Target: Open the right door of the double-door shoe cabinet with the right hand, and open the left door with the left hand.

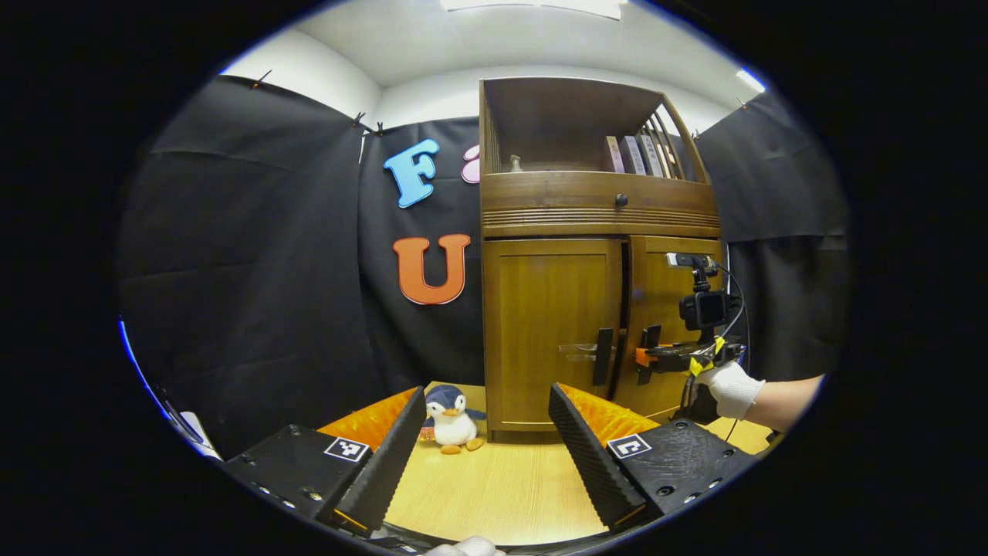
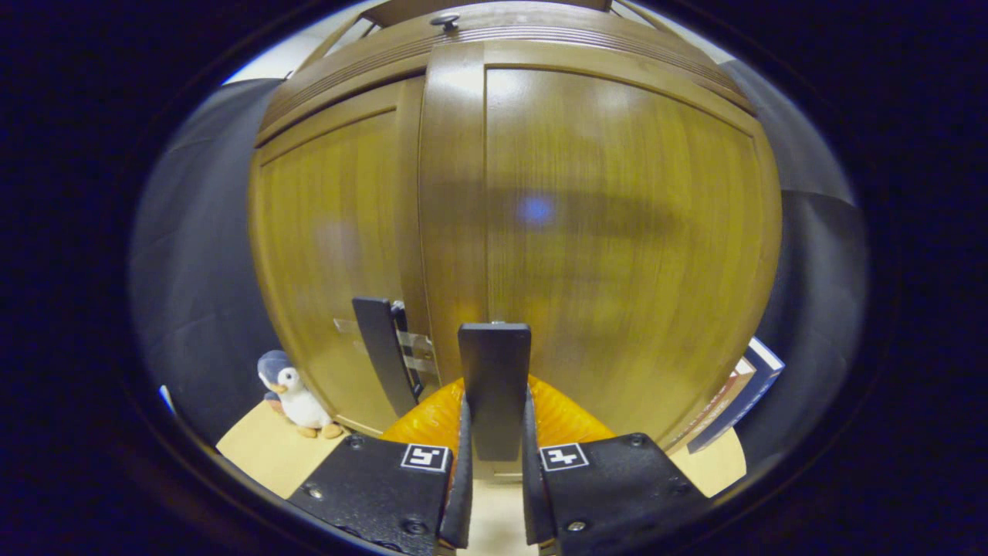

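Note:
The wooden shoe cabinet [image 1: 594, 208] stands on the table ahead of me. Its left door [image 1: 552, 332] is closed, with a black handle [image 1: 603, 357] at its inner edge. The right door [image 2: 617, 232] stands slightly ajar, its inner edge forward of the left door [image 2: 332, 232]. My right gripper [image 2: 495, 417] is shut on the right door's black handle [image 2: 494, 363]. In the left gripper view a gloved hand [image 1: 729, 388] holds that right gripper [image 1: 656, 357] at the handle. My left gripper [image 1: 486, 394] hangs open over the table, well short of the cabinet, holding nothing.
A plush penguin [image 1: 451, 419] sits on the light wooden table [image 1: 494, 486] by the cabinet's left front corner. Books [image 1: 637, 154] stand on the open top shelf above a drawer knob [image 1: 620, 200]. More books [image 2: 741, 401] lean against the cabinet's right side.

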Tool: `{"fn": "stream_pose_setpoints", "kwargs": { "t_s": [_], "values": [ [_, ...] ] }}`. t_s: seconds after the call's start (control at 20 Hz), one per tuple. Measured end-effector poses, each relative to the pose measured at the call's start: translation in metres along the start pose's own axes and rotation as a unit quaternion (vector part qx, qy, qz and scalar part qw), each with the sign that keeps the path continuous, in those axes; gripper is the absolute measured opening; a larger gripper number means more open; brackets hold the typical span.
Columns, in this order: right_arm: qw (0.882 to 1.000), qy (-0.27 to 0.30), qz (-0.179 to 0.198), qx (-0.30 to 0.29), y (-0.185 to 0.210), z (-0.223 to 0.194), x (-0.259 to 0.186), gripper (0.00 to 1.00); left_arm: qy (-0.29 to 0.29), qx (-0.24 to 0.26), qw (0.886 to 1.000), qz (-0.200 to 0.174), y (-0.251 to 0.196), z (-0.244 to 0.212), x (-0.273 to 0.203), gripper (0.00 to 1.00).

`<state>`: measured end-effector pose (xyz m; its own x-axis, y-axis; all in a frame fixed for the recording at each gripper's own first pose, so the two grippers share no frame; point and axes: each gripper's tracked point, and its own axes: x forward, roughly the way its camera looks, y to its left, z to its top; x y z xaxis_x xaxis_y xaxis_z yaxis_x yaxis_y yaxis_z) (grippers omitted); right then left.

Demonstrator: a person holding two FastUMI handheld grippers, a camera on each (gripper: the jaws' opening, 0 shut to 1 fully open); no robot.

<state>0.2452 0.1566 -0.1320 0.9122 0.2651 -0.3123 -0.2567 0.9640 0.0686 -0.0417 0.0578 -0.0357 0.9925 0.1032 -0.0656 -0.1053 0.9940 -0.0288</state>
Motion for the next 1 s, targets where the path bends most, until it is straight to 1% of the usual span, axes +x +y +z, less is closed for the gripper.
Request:
{"fn": "stream_pose_setpoints", "kwargs": {
  "t_s": [0.35, 0.4, 0.45, 0.65, 0.85, 0.9, 0.95, 1.0],
  "values": [
    [1.0, 0.003, 0.023, -0.014, -0.008, -0.015, -0.043, 0.3, 0.003, -0.001, 1.0, -0.02, -0.016, -0.006, -0.002, 0.96],
    [1.0, 0.003, 0.026, -0.015, -0.011, -0.018, -0.049, 0.3, 0.005, 0.001, 1.0, -0.023, -0.019, -0.008, -0.002, 0.93],
    [0.999, 0.004, 0.029, -0.016, -0.012, -0.02, -0.055, 0.3, 0.007, 0.002, 1.0, -0.026, -0.022, -0.009, -0.002, 0.96],
    [0.999, 0.005, 0.039, -0.019, -0.024, -0.029, -0.082, 0.3, 0.009, 0.001, 0.999, -0.039, -0.032, -0.01, -0.002, 0.96],
    [0.999, 0.008, 0.037, -0.015, -0.038, -0.036, -0.105, 0.3, 0.009, 0.005, 0.999, -0.053, -0.044, -0.009, 0.001, 0.96],
    [0.999, 0.009, 0.034, -0.013, -0.042, -0.038, -0.11, 0.29, 0.008, 0.006, 0.998, -0.056, -0.046, -0.008, 0.001, 1.0],
    [0.999, 0.009, 0.03, -0.011, -0.047, -0.04, -0.116, 0.3, 0.008, 0.006, 0.998, -0.059, -0.049, -0.008, 0.002, 0.96],
    [1.0, 0.009, 0.027, -0.01, -0.051, -0.041, -0.121, 0.29, 0.009, 0.007, 0.998, -0.062, -0.052, -0.007, 0.002, 0.96]
  ]
}}
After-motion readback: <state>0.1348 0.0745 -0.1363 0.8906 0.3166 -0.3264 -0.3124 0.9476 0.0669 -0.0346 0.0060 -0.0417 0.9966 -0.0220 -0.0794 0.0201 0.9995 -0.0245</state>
